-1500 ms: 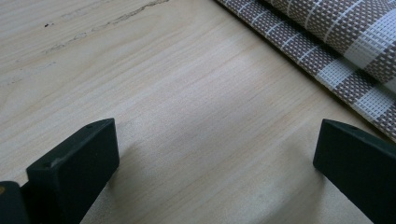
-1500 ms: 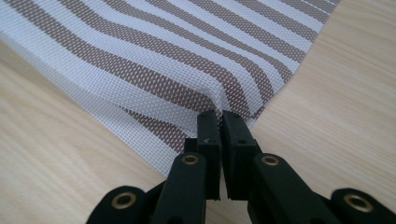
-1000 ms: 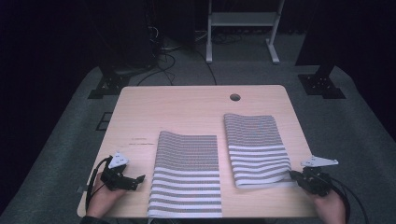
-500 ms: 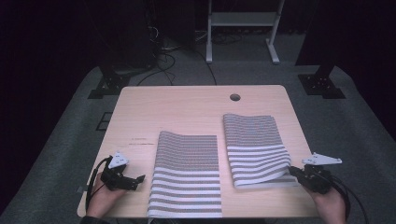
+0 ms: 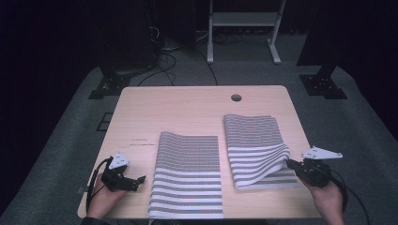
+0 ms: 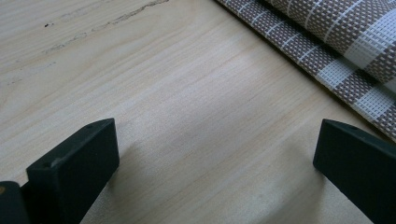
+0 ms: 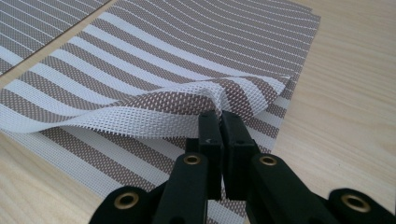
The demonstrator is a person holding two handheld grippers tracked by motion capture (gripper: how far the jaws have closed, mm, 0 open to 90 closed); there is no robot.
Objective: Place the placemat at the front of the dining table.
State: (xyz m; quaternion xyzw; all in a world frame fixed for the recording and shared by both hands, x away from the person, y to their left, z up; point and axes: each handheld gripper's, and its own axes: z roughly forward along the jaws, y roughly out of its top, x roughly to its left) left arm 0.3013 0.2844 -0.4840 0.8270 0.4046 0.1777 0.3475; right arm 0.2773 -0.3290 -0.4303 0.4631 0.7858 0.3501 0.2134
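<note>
Right gripper fingers pressed together, pinching the near right corner of the right placemat's top layer — lifted, lower layer flat on the table. Mat runs long axis away from the person, leftward of the fingers. Left gripper fingers spread, empty, just beside the left placemat.

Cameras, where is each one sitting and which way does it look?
High view: above the near table edge, looking forward and down; both hands, left gripper, right gripper.
Left gripper view: on that gripper, facing bare wood between open jaws.
Right gripper view: on that gripper, jaws pinching the right mat.
Shared: the high and left gripper views both show the left mat.
</note>
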